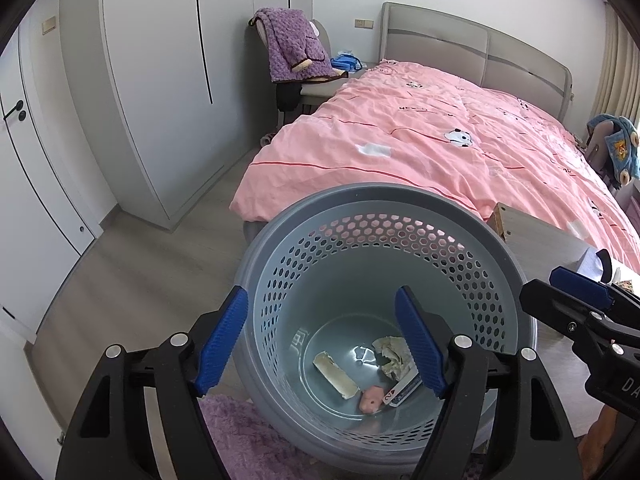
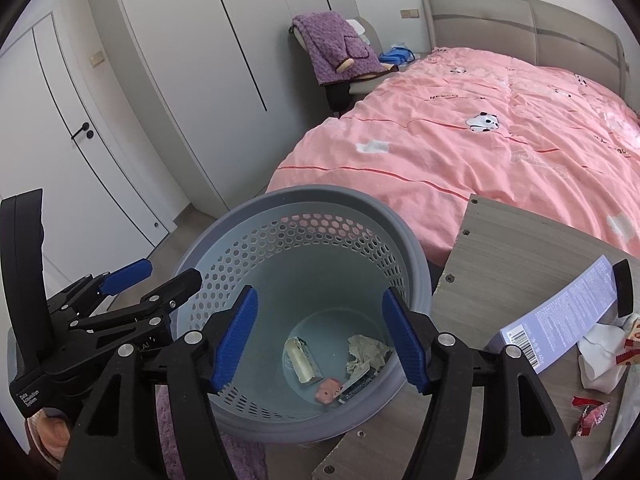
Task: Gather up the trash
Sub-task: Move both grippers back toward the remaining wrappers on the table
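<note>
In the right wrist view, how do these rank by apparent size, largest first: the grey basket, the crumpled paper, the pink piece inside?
1. grey basket
2. crumpled paper
3. pink piece

The paper and pink piece lie together at the bottom, so nearness hardly affects their order.

Left gripper (image 2: 132,276) body reads "Data Acquisition System"

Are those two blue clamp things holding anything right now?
No. Both the left gripper and the right gripper have open jaws with nothing between them, poised over the gray bin with trash at its bottom.
</note>
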Motion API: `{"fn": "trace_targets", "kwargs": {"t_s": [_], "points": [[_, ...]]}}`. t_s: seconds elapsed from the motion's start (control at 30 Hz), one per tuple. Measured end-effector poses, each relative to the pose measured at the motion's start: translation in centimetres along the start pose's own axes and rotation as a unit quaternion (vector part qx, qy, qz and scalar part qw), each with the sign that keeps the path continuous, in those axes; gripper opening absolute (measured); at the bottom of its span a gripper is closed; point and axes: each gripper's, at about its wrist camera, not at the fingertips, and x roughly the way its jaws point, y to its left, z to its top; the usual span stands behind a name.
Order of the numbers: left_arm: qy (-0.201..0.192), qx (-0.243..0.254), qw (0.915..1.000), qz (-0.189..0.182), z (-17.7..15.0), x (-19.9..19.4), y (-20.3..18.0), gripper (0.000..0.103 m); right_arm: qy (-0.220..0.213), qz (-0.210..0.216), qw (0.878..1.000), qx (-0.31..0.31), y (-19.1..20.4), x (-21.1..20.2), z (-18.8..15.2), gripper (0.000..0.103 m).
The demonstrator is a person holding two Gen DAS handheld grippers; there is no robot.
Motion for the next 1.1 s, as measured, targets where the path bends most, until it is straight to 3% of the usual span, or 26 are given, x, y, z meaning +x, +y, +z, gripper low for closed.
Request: {"fn": "trace_targets", "kwargs": {"t_s": [0.37,1.1], "points": [[-0.007,0.003,0.9998,-0.021,-0.5,-1.0,-1.6,0.074,-0.007,-0.027,1.000,0.008,-1.4,-2.4,-1.1,0.069],[0.002,0.067,0.9948,-0.077,-2.0,-2.2,-9.6,0.074,-0.027,-0.099,0.993,0.063,-7.9,-8.2,-5.0,0.077]]}}
